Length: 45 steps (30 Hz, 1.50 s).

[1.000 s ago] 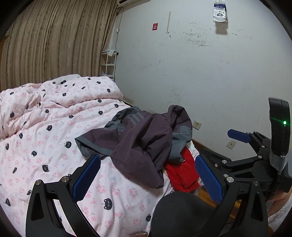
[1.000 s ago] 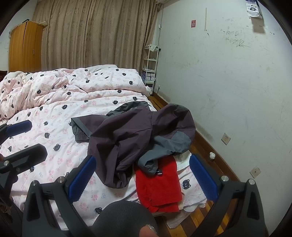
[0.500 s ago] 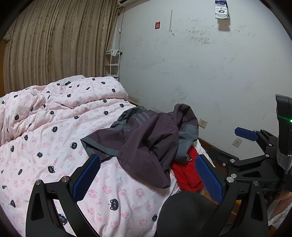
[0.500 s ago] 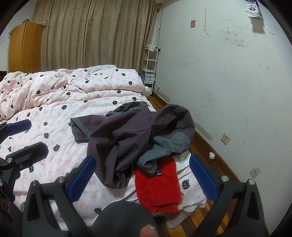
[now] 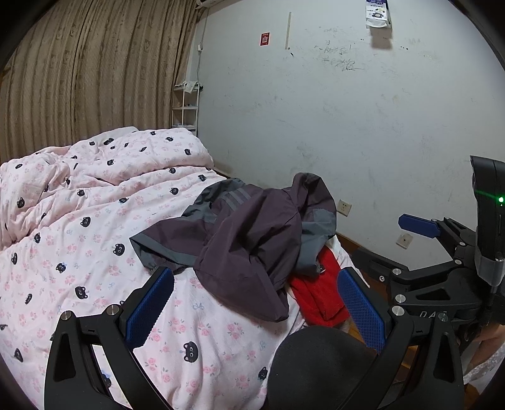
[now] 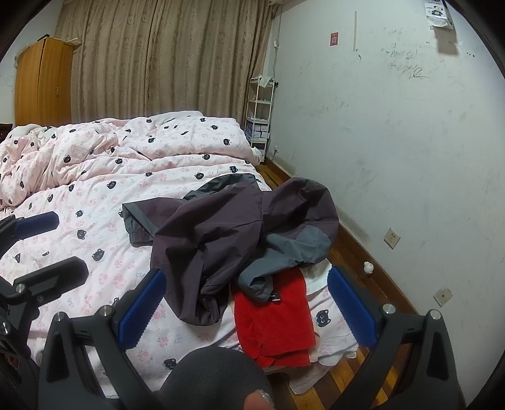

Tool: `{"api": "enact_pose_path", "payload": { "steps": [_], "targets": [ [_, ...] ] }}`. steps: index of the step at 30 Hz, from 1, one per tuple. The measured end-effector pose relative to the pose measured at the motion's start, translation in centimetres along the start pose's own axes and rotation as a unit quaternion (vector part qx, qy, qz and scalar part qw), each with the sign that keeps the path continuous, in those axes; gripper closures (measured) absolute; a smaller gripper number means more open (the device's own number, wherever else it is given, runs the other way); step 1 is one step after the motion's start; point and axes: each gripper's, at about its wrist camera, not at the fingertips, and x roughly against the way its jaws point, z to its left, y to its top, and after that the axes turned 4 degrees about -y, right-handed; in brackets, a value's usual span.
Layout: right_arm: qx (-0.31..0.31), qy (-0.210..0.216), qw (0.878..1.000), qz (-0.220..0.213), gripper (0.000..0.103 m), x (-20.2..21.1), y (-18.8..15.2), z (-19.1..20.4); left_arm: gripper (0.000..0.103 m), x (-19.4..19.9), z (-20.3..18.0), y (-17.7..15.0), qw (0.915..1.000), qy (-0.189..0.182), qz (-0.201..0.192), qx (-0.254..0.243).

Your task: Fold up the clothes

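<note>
Grippers first: my left gripper (image 5: 255, 310) and right gripper (image 6: 244, 307) both hang spread wide, holding nothing. Beyond them the jacket (image 6: 233, 230) lies crumpled on the bed (image 6: 94, 227), over something red (image 6: 273, 318). I'd pinch a single-layer hem, not the bunch.

1. Right gripper (image 5: 419, 225) body, left wrist view: faint letters, roughly "DAS"; uncertain.
2. Red sticker (image 5: 264, 38) on wall: print too small to read.
3. Wall scribbles (image 6: 404, 61): handwriting, illegible.
4. Hanging packet (image 5: 378, 13): dark print, unreadable.
</note>
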Motion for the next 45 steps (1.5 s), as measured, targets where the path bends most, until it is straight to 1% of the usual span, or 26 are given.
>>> {"api": "enact_pose_path", "payload": {
  "steps": [4, 7, 12, 14, 17, 19, 21, 26, 29, 32, 33, 36, 39, 44, 45],
  "targets": [
    [0.0, -0.002, 1.0, 0.0, 0.0, -0.1, 0.0, 0.1, 0.001, 0.2, 0.0, 0.0, 0.9999, 0.01, -0.012, 0.002],
    [-0.002, -0.004, 1.0, 0.0, 0.0, -0.3, 0.0, 0.0, 0.001, 0.5, -0.3, -0.1, 0.9993, 0.016, -0.032, -0.013],
    [-0.008, -0.004, 1.0, 0.001, 0.0, -0.8, -0.1, -0.3, 0.001, 0.7, -0.5, -0.2, 0.9971, 0.046, -0.054, -0.028],
    [-0.012, 0.0, 1.0, 0.003, 0.0, -1.2, -0.3, -0.5, 0.001, 0.6, -0.1, -0.3, 0.9975, 0.036, -0.058, -0.02],
    [-0.017, 0.017, 0.999, 0.022, 0.0, -2.4, -0.7, -0.5, 0.001, 0.0, 0.4, -0.3, 0.9992, 0.011, -0.037, -0.014],
    [-0.021, 0.03, 0.999, 0.04, 0.0, -3.5, -1.1, -0.6, 0.001, -0.3, 0.4, -0.4, 0.9994, 0.001, -0.031, -0.018],
    [-0.029, 0.037, 0.998, 0.049, 0.0, -4.4, -1.5, -0.8, 0.001, -0.9, 0.6, -0.6, 0.9997, -0.011, -0.02, -0.011],
    [-0.032, 0.048, 0.997, 0.057, 0.0, -7.0, -2.2, -1.0, 0.001, -2.9, 1.7, -1.6, 0.9994, -0.021, 0.017, 0.02],
    [-0.019, 0.042, 0.998, 0.047, 0.0, -8.2, -2.3, -0.6, 0.001, -3.7, 2.1, -2.6, 0.9995, -0.012, 0.016, 0.025],
    [-0.013, 0.034, 0.999, 0.037, 0.0, -9.1, -2.4, -0.5, 0.001, -4.4, 1.9, -3.3, 0.9998, 0.018, -0.002, 0.001],
    [-0.014, 0.035, 0.999, 0.035, 0.0, -9.4, -2.4, -0.6, 0.001, -4.8, 1.9, -3.4, 0.9998, 0.019, -0.006, -0.006],
    [-0.015, 0.034, 0.999, 0.04, 0.0, -10.3, -2.5, -0.7, 0.001, -6.0, 1.9, -3.7, 0.9998, 0.012, -0.008, -0.013],
    [-0.016, 0.033, 0.998, 0.046, 0.0, -11.1, -2.6, -1.2, 0.001, -7.7, 2.0, -3.9, 0.9999, -0.002, 0.001, -0.014],
    [-0.018, 0.03, 0.998, 0.054, 0.0, -12.5, -2.9, -2.1, 0.001, -10.5, 1.1, -3.9, 0.9988, -0.018, 0.01, -0.045],
    [-0.021, 0.029, 0.998, 0.057, 0.0, -12.8, -3.0, -2.5, 0.003, -11.1, 0.9, -3.9, 0.9984, -0.02, 0.012, -0.05]
  ]
}}
